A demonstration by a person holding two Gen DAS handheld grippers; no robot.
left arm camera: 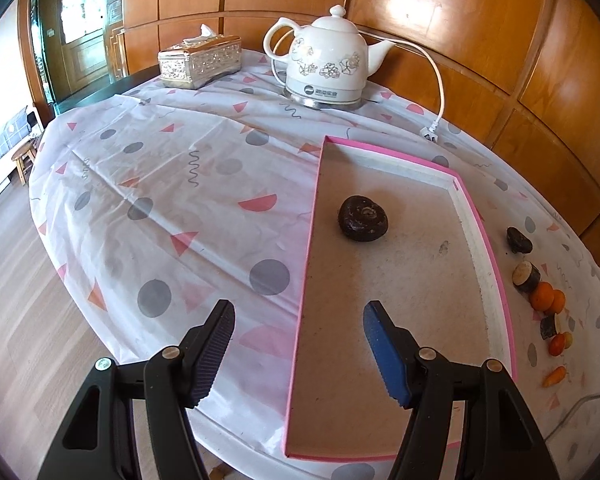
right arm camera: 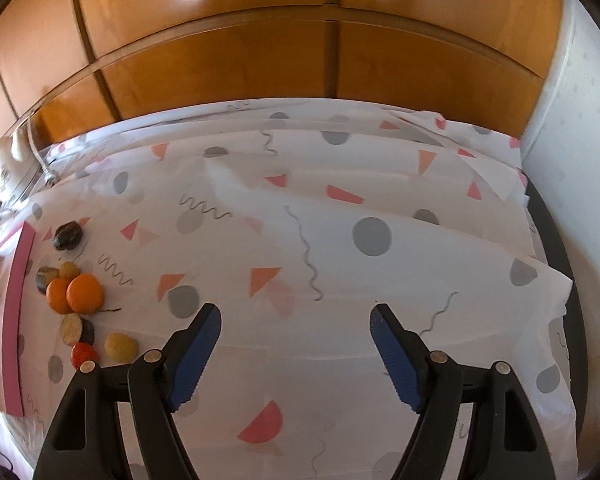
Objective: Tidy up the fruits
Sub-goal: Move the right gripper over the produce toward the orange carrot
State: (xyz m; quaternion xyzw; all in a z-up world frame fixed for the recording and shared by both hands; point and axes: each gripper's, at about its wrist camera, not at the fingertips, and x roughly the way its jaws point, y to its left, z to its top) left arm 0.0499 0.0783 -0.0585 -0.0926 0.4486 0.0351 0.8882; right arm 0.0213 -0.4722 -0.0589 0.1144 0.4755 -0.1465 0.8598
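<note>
From the left wrist view, the left gripper [left arm camera: 298,322] hangs over the near left edge of the pink-rimmed tray [left arm camera: 466,196], its jaws wide apart and holding nothing. One dark fruit [left arm camera: 363,219] already lies in the tray, at about 12 o'clock from this gripper and well apart from it. The tray's long axis runs from 6 toward 12 o'clock, leaning slightly right.

The loose fruit sits outside the tray's right rim: a dark piece [left arm camera: 519,240] farthest back, then a pair of oranges [left arm camera: 547,297], then smaller pieces trailing toward the table's near edge, a row roughly parallel to the rim.

In the right wrist view, that same cluster, with its oranges [right arm camera: 76,293], lies at 9 to 10 o'clock from the right gripper [right arm camera: 296,322], whose jaws also stand apart and empty, pointing straight at bare patterned tablecloth [right arm camera: 380,264]. The right hand looks the nearer one; it would probably need to swing left to line up.
</note>
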